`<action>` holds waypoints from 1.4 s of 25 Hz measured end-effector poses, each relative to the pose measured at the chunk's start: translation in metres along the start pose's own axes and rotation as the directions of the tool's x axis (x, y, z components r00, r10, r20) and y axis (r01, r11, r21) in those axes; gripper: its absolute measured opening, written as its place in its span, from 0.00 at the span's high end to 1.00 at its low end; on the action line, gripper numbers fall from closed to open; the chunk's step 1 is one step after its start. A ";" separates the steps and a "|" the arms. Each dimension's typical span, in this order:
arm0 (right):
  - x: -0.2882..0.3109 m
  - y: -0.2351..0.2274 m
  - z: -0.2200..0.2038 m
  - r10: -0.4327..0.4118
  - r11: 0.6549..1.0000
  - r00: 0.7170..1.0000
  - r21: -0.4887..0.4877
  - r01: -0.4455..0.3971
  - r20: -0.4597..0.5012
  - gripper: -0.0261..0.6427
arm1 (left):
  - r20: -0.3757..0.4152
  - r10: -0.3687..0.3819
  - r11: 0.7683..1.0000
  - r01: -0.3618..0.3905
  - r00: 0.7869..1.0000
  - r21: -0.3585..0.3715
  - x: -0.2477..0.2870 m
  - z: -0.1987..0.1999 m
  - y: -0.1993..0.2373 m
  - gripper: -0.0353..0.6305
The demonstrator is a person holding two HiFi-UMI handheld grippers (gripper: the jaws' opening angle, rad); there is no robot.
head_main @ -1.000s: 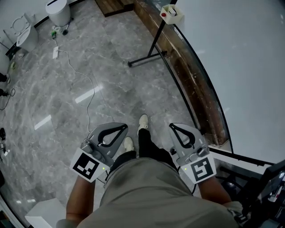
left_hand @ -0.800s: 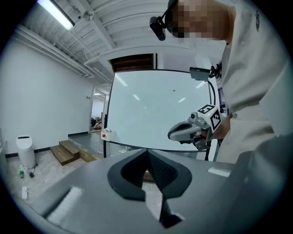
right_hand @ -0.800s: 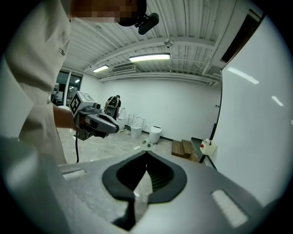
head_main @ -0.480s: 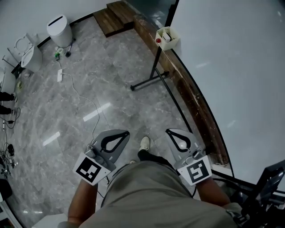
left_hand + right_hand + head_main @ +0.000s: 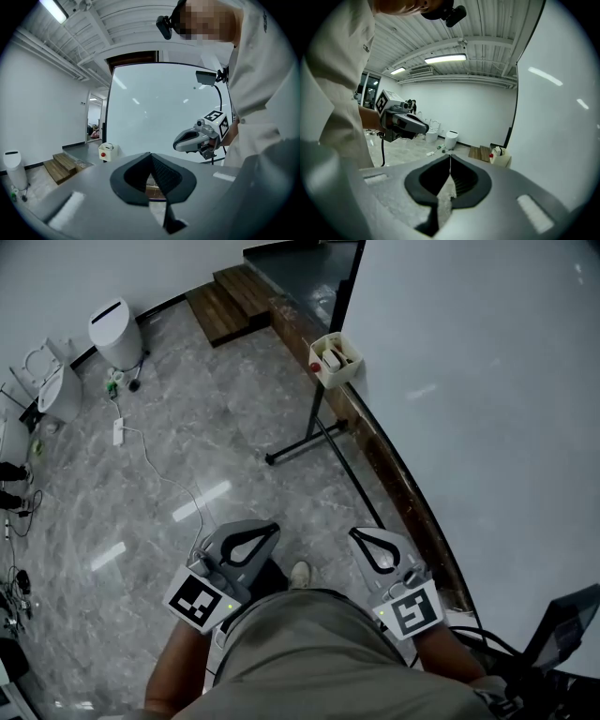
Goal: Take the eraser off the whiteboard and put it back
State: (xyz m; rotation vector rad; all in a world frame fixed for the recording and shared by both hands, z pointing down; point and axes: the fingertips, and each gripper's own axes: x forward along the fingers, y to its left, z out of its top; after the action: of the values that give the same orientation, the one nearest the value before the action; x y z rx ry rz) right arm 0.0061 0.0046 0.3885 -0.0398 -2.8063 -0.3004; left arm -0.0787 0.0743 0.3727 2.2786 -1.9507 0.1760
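Observation:
The big whiteboard [image 5: 487, 409] runs along my right side, and I see no eraser on the part in view. A white box [image 5: 335, 360] with a red thing in it hangs at the board's far edge on a black stand. My left gripper [image 5: 272, 527] and right gripper [image 5: 356, 533] are held low before the person's body, both shut with nothing in them. In the left gripper view the jaws [image 5: 150, 153] meet at the tips, with the board [image 5: 159, 112] and box [image 5: 107, 151] ahead. The right gripper view shows its jaws [image 5: 450, 156] together and the box [image 5: 500, 157] far off.
A wooden strip [image 5: 403, 484] lines the board's foot. The stand's black leg [image 5: 305, 442] reaches out over the grey marble floor. A white bin [image 5: 117, 334], a cable [image 5: 159, 474] and wooden steps [image 5: 230, 298] lie farther off at the left and back.
The person has walked forward along the board. The white box and its stand have come nearer, lower in the head view. Both grippers stayed shut in front of the body.

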 end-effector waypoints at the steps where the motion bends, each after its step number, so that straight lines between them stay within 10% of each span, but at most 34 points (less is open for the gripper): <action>1: 0.004 -0.006 -0.001 -0.008 1.000 1.000 0.003 0.008 -0.001 0.95 | 0.000 -0.002 1.000 0.002 1.000 -0.003 0.006 0.000 0.007 0.94; 19: 0.068 -0.131 0.008 -0.319 0.937 0.941 0.110 0.331 -0.109 0.95 | -0.034 -0.151 0.981 0.154 0.988 0.115 0.165 0.006 0.172 0.77; 35: 0.067 -0.165 -0.009 -0.569 0.759 0.776 0.188 0.623 -0.273 0.95 | -0.106 -0.203 0.962 0.218 0.974 0.167 0.298 -0.022 0.251 0.57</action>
State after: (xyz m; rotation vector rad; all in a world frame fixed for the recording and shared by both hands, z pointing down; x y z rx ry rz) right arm -0.0647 -0.1590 0.3843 0.9225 -2.5467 -0.0484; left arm -0.2811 -0.2498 0.4545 2.5229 -1.6970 0.4350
